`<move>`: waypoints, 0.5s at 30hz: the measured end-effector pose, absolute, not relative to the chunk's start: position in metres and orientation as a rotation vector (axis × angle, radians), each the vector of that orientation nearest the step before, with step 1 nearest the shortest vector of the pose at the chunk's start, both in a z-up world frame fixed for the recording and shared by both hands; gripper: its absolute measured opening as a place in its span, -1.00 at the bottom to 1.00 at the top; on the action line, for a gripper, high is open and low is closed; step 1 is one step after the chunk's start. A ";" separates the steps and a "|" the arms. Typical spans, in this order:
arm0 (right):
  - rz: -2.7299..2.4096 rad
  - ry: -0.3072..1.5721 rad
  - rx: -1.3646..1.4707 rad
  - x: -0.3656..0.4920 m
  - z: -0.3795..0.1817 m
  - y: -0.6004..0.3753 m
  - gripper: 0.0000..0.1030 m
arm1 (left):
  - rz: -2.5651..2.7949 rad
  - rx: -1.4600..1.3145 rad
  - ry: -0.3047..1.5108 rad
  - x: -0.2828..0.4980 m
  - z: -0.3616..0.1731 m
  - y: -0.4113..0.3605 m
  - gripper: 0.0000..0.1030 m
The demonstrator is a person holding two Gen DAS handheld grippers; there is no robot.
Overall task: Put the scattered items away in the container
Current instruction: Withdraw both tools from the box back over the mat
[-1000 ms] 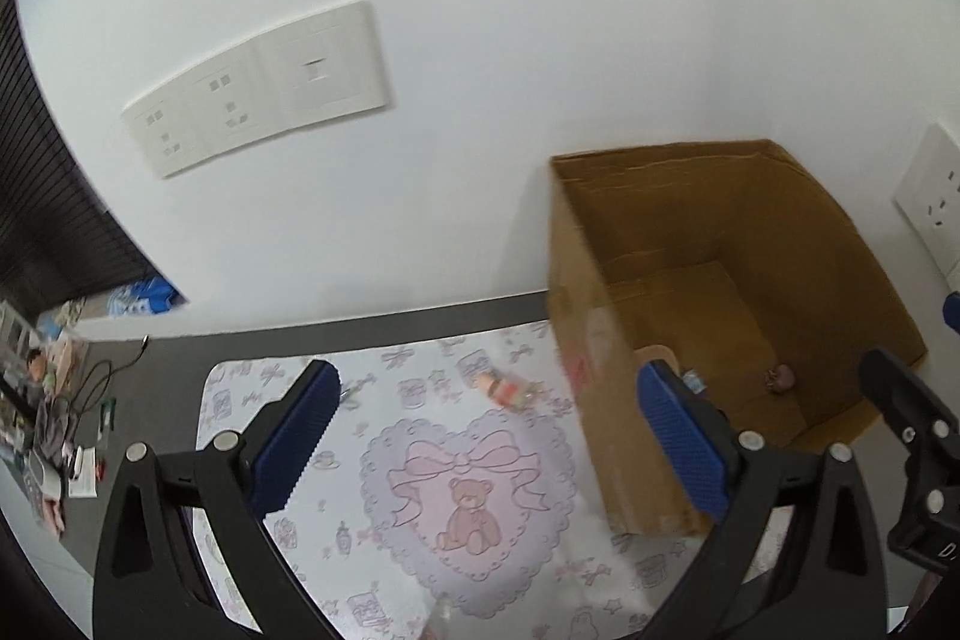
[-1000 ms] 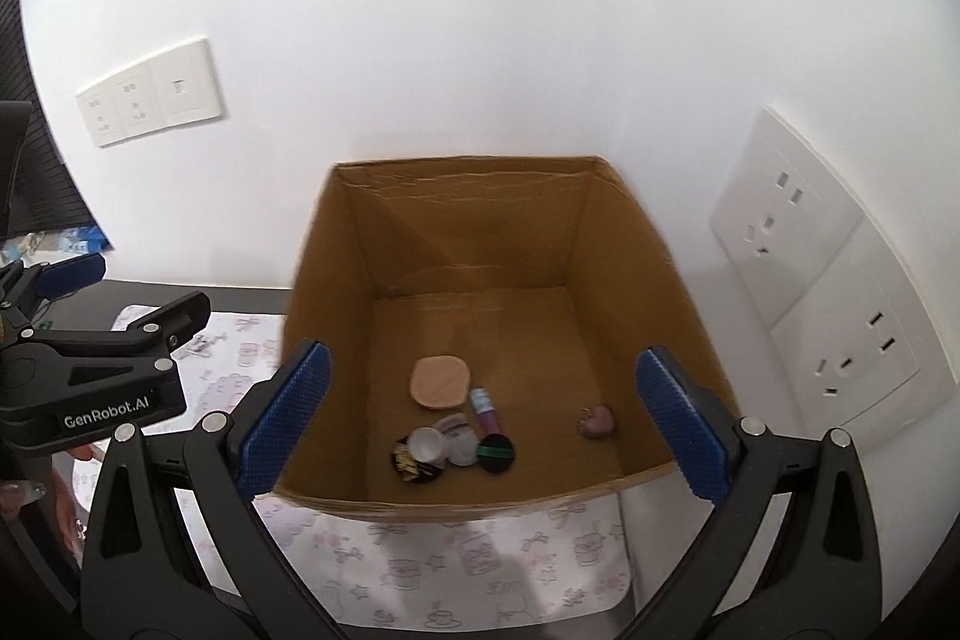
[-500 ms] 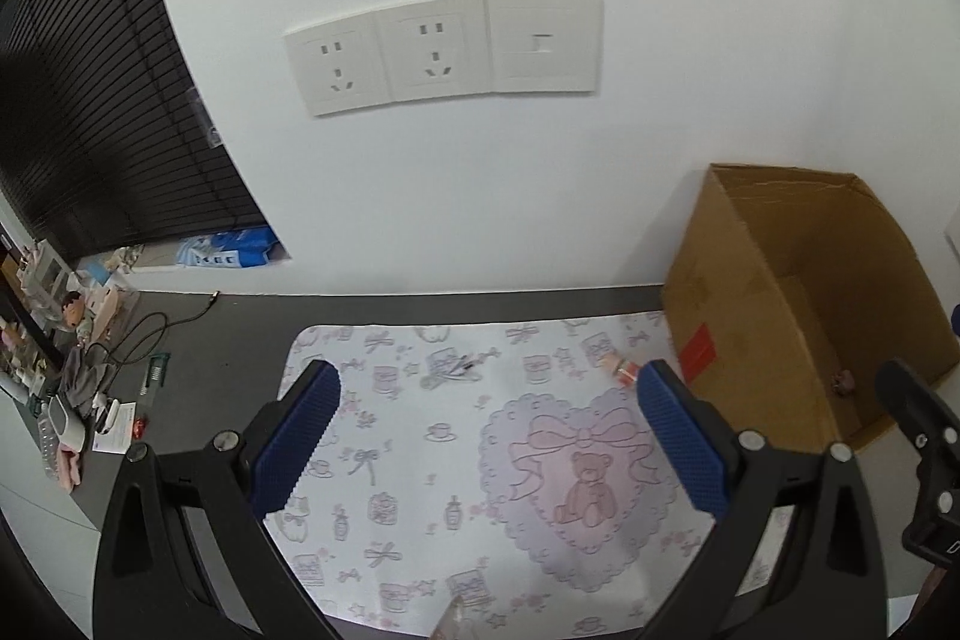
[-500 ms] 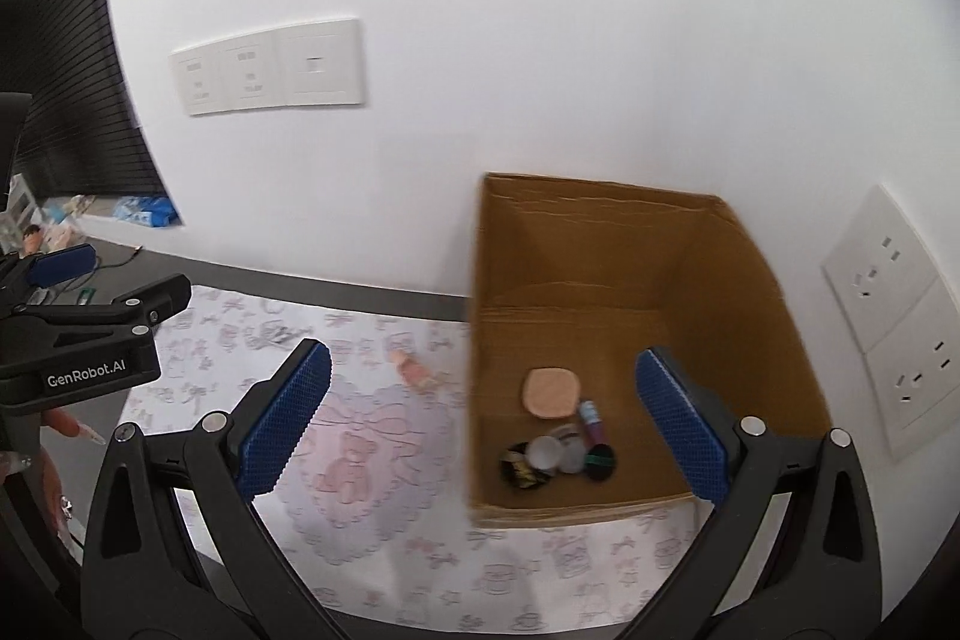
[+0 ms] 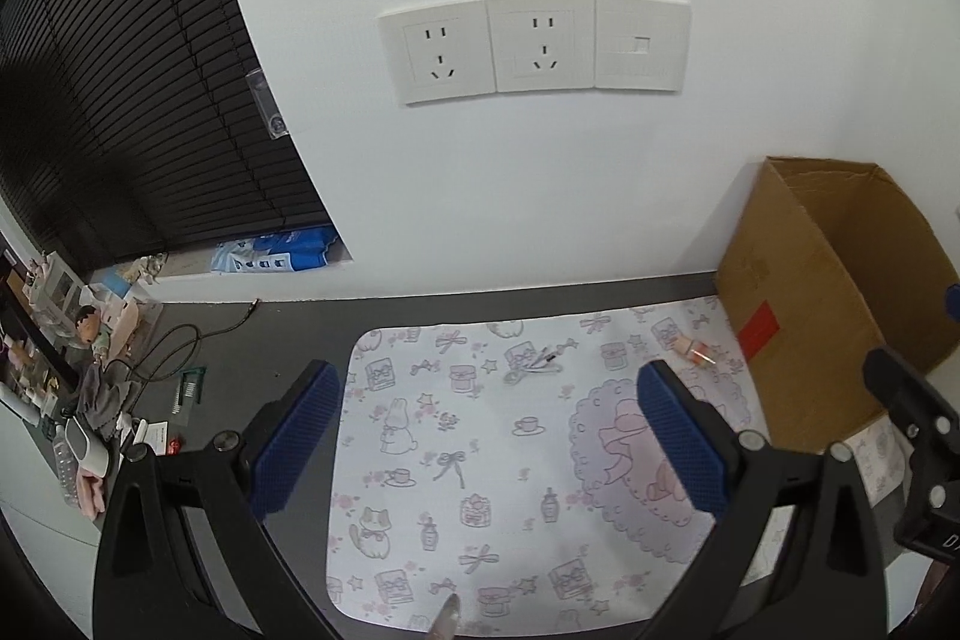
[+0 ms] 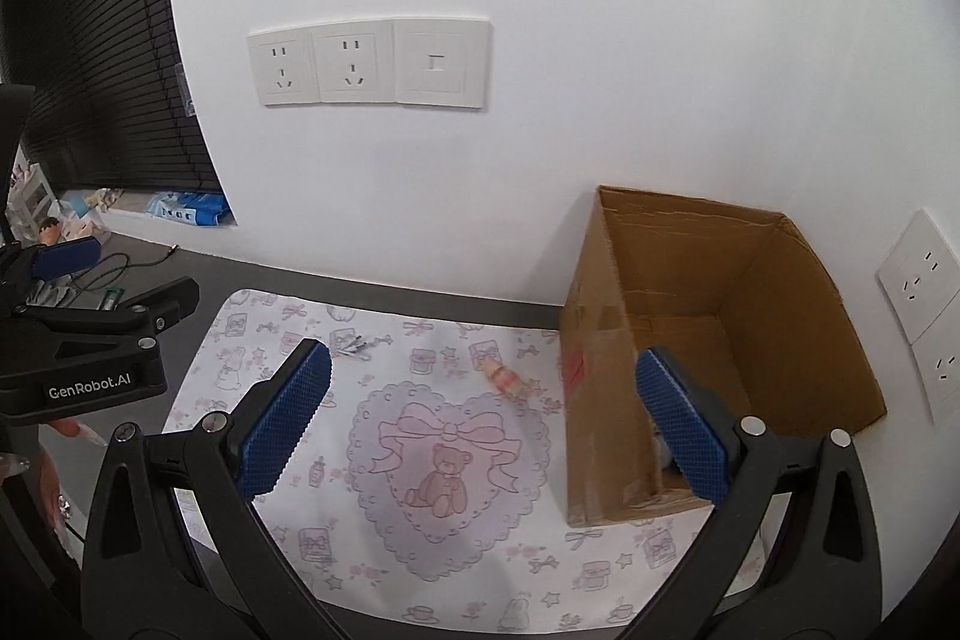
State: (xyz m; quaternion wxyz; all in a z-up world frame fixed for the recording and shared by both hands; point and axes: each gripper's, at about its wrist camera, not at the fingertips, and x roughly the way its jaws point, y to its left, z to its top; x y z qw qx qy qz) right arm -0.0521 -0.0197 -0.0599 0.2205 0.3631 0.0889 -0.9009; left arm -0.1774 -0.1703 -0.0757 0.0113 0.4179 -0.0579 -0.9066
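Brown cardboard box (image 6: 708,340) waits; both grippers (image 5: 489,436) (image 6: 480,421) spread, empty. Next: grab small pink bottle (image 6: 509,381) on mat.

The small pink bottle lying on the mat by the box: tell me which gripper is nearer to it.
Right, as far as the views show. The right gripper is open above the heart print, the pink bottle just beyond its fingertips. The left gripper is open farther left, the bottle beyond its right finger.

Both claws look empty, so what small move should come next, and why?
Probably ease the open right claw down toward the small pink bottle lying on the patterned mat beside the brown cardboard box; it looks nearer than the small hair clip.
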 end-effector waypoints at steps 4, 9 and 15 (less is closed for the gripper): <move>-2.496 0.258 1.005 -0.047 -0.061 -0.035 0.99 | -2.832 1.298 -0.203 -0.179 -0.080 -0.183 0.93; -2.483 0.288 1.027 -0.050 -0.067 -0.046 0.99 | -2.835 1.301 -0.185 -0.188 -0.090 -0.192 0.93; -2.471 0.306 1.037 -0.065 -0.082 -0.051 0.99 | -2.832 1.357 -0.204 -0.205 -0.118 -0.188 0.93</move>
